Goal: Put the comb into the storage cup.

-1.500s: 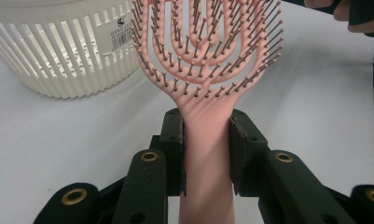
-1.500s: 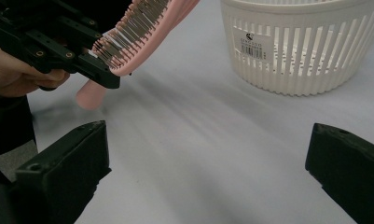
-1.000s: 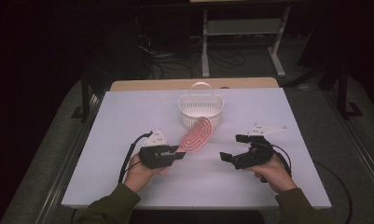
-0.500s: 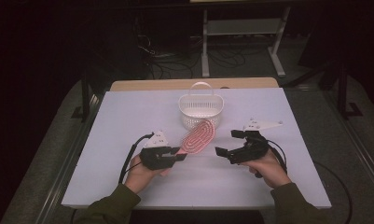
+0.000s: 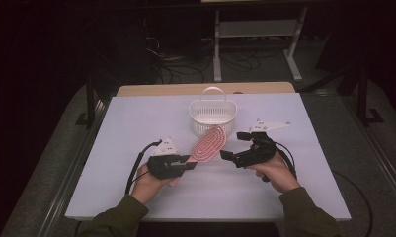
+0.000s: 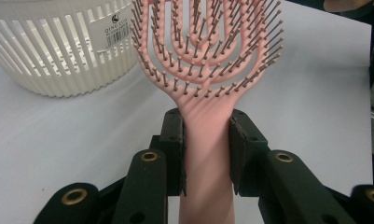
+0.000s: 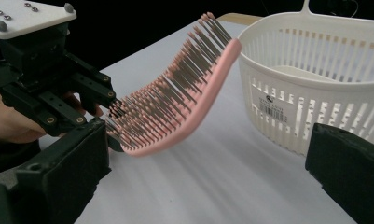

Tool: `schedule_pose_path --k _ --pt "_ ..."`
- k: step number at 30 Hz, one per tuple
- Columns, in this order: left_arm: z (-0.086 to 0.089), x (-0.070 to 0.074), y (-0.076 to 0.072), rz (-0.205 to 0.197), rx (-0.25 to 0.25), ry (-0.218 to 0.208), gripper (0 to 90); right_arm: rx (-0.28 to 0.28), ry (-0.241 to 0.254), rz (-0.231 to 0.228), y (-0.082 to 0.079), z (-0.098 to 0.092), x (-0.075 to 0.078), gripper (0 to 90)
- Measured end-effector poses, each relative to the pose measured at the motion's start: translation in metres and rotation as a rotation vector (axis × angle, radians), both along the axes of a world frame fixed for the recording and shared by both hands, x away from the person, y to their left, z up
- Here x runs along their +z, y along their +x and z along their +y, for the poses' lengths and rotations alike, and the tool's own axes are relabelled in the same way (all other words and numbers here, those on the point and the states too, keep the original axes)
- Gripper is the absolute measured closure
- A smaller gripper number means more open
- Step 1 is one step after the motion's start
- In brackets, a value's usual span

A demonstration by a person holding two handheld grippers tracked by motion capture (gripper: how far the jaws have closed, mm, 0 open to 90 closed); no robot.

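the left gripper (image 6: pixel 207 154) clamps the pink plastic vented hairbrush (image 5: pixel 209 143) by its handle, raising the head toward the white slotted plastic basket (image 5: pixel 213 116); the right gripper (image 5: pixel 229 155) waits beside it, jaws spread and empty.

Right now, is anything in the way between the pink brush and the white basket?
Nothing visible is. The pink brush, clamped by its handle in the left tongs, points at the white basket with just bare table between them. The open right tongs wait off to the side.

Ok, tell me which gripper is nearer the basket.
Right. The right gripper sits just below the basket's right side; the left gripper, holding the brush, is farther down-left.
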State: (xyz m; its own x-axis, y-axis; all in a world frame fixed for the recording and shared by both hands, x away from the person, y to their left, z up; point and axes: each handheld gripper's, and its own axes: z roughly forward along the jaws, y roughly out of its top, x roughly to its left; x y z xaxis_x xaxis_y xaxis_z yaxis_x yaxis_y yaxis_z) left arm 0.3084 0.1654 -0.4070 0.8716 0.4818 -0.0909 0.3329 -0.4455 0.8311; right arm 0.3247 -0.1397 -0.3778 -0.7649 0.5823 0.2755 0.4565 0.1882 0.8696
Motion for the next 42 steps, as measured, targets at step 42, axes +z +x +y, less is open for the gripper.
schedule_pose_path --k 42 --pt "0.002 0.001 -0.001 -0.021 0.014 -0.007 70.2 0.036 0.024 0.0 0.023 0.043 0.005 0.0"
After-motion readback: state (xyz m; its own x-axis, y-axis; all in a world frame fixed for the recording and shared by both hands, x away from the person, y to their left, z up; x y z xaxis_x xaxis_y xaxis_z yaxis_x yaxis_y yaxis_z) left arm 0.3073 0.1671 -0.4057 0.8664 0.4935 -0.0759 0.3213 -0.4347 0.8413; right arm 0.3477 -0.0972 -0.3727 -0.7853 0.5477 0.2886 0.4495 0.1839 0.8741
